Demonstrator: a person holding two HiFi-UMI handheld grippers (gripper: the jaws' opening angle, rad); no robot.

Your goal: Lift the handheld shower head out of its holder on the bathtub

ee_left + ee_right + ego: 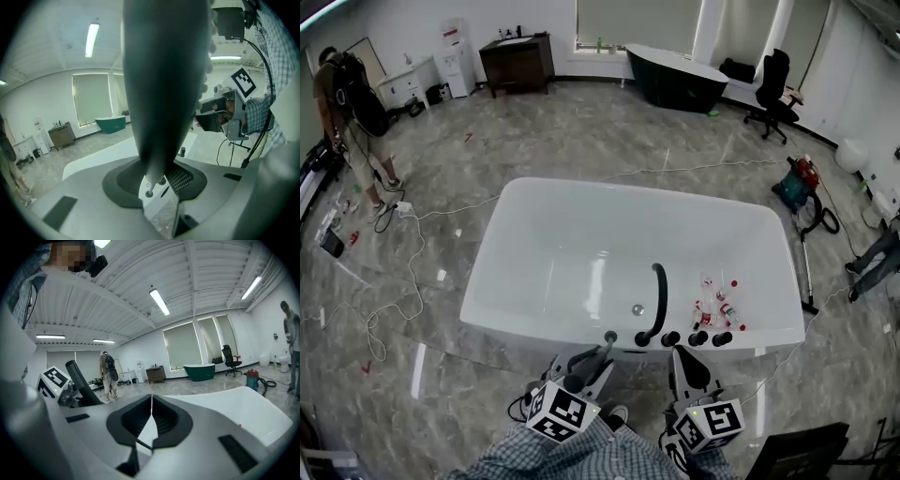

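Note:
The white bathtub (534, 281) lies in front of me, with a black curved spout (659, 298) and black knobs (697, 337) on its near rim. The handheld shower head (603, 351) is a dark tapered wand at the near rim, left of the knobs. My left gripper (584, 367) is shut on it. In the left gripper view the shower head (164, 84) fills the middle and rises out of the left gripper (157, 178). Whether its end still sits in the holder is hidden. My right gripper (686, 366) hangs just right of it, shut and empty (151, 401).
Small bottles (718, 306) lie inside the tub's right end. A person (347, 108) stands far left among floor cables (403, 281). A vacuum cleaner (798, 184), a dark green tub (675, 77), an office chair (772, 89) and a wooden cabinet (517, 62) stand beyond.

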